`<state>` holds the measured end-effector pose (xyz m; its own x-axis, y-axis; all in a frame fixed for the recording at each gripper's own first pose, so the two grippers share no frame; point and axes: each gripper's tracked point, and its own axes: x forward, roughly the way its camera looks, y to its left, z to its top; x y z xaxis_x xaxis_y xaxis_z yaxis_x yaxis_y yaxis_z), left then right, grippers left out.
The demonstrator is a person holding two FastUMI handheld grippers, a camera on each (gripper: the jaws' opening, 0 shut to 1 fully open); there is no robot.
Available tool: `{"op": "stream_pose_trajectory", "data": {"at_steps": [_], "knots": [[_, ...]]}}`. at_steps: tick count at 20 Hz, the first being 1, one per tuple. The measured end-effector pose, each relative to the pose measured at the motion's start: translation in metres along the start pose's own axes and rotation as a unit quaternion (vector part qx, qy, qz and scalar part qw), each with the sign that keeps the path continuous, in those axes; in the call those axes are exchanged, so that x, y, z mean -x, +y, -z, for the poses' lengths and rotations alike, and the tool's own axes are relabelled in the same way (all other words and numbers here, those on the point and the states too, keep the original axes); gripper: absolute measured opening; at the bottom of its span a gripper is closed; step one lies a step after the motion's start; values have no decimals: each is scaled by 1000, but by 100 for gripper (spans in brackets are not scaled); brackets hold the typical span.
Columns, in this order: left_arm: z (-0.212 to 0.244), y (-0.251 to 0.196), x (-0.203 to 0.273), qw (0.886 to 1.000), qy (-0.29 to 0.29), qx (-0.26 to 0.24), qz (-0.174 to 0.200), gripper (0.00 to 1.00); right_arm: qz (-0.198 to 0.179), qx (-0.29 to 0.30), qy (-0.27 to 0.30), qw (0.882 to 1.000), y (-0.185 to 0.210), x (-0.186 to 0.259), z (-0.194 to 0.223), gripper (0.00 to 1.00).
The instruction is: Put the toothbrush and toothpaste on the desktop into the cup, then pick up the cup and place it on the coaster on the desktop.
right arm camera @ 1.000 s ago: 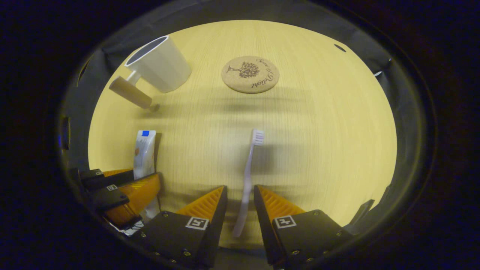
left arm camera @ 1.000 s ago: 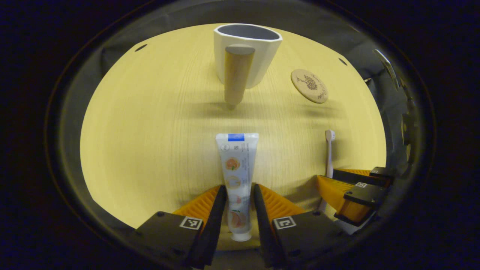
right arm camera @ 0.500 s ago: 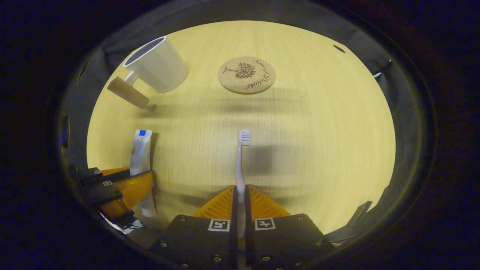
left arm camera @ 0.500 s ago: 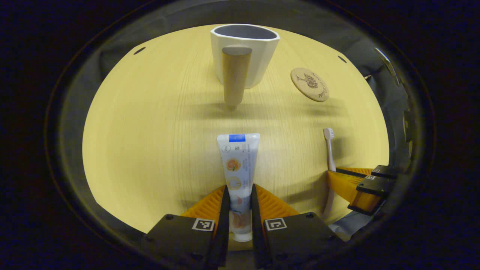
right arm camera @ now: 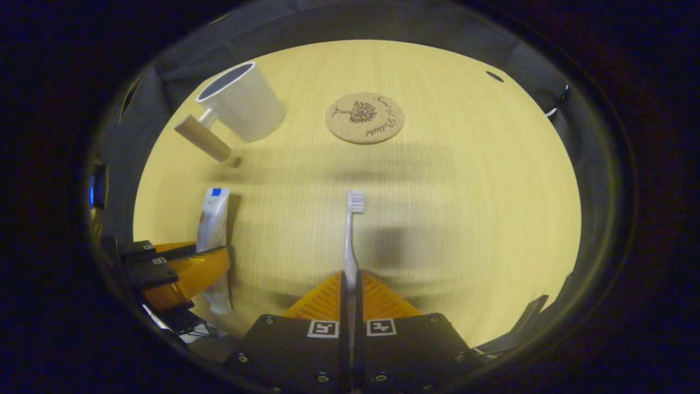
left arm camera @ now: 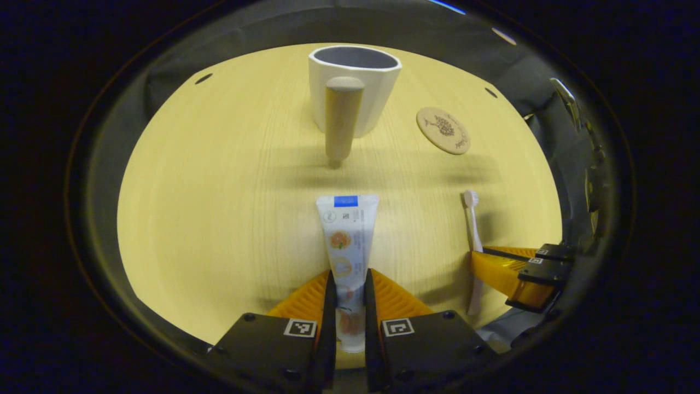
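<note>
With the tube (left arm camera: 348, 241) clamped in the left gripper (left arm camera: 348, 284) and the brush (right arm camera: 350, 241) in the right gripper (right arm camera: 350, 284), both are best lifted level, then tipped into the cup (left arm camera: 353, 87) singly.

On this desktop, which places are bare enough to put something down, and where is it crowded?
Bare: the wide desktop left of the toothpaste, and the stretch right of the toothbrush below the coaster. Narrower: the strip between toothpaste and toothbrush. Crowded: the far edge, where the cup stands beside the coaster, and the near edge with both grippers.
</note>
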<state>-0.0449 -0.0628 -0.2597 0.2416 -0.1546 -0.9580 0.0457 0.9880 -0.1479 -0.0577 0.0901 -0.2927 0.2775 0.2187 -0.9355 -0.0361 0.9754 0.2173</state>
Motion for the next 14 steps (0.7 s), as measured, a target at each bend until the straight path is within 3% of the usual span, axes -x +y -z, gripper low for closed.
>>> {"op": "stream_pose_trajectory", "data": {"at_steps": [8,14], "knots": [[-24,10,31,995,-102,20,-1,29,-55,11,-121,991,15,42,-34,4],[-62,27,70,979,-203,32,-16,29,-98,23,-224,969,28,78,-72,4]]}}
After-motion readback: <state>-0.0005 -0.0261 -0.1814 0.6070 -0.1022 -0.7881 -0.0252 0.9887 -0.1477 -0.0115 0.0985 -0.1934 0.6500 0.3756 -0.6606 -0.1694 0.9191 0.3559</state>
